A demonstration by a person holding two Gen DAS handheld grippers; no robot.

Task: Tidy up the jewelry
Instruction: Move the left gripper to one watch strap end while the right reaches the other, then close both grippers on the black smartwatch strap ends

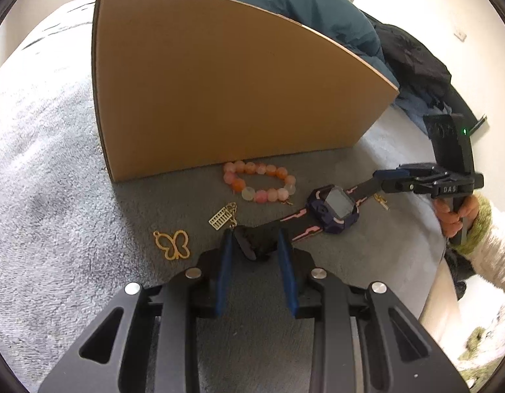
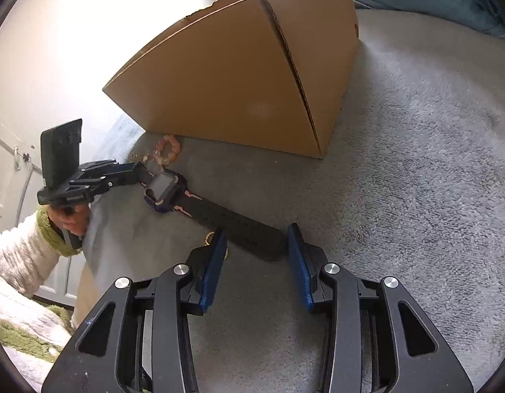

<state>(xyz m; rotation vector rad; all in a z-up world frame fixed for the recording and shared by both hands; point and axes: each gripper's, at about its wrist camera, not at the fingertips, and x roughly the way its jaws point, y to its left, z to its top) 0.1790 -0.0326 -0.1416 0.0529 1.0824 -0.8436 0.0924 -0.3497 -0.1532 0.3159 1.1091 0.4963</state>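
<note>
The smartwatch (image 1: 332, 208) lies flat on the grey blanket (image 1: 56, 163) before the cardboard box (image 1: 219, 91), each limp, light strap end between the part-open pads of the left gripper (image 1: 256, 245) and right gripper (image 2: 257, 244) — whether they pinch, I cannot tell — so the bendy band is best gripped near the stiff case.

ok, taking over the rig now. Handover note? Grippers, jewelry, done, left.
Left gripper: closed on one strap end of the watch.
Right gripper: closed on the other strap end.
Watch lies stretched on the grey blanket, in front of the cardboard box.
Bead bracelet, butterfly charm and grid charm lie loose nearby.
Done: nothing visibly put away; inside of the box is hidden.
Left: watch, then the rest.
</note>
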